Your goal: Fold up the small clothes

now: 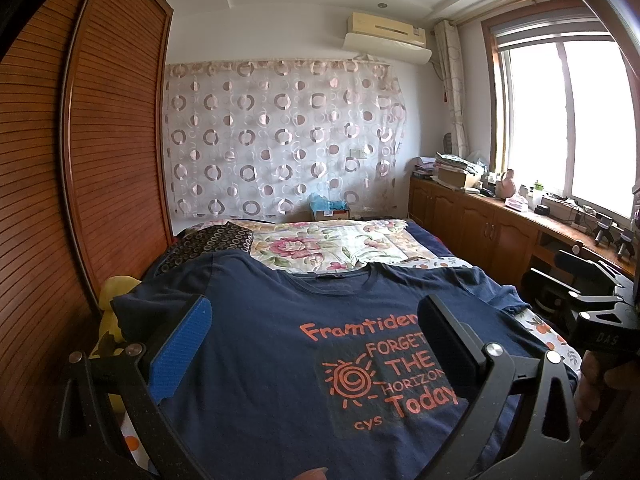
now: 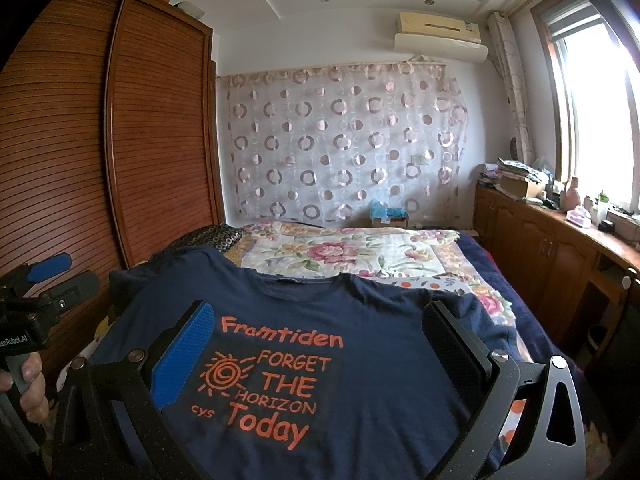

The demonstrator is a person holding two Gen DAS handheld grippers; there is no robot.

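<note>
A navy T-shirt [image 1: 260, 340] with orange lettering lies flat, face up, on the bed, collar pointing away from me; the right wrist view shows the T-shirt [image 2: 380, 360] too. My left gripper [image 1: 310, 336] hovers open above its lower half, nothing between the fingers. My right gripper [image 2: 316, 344] also stands open above the print. The left gripper [image 2: 60, 274] appears at the left edge of the right wrist view, held by a hand. The right gripper [image 1: 592, 280] shows at the right edge of the left wrist view.
A floral quilt [image 1: 320, 244] covers the far bed. A dark patterned cloth [image 1: 204, 244] lies at its left. A wooden slatted wardrobe [image 1: 100, 140] runs along the left. Low wooden cabinets [image 1: 480, 220] with clutter sit under the window on the right.
</note>
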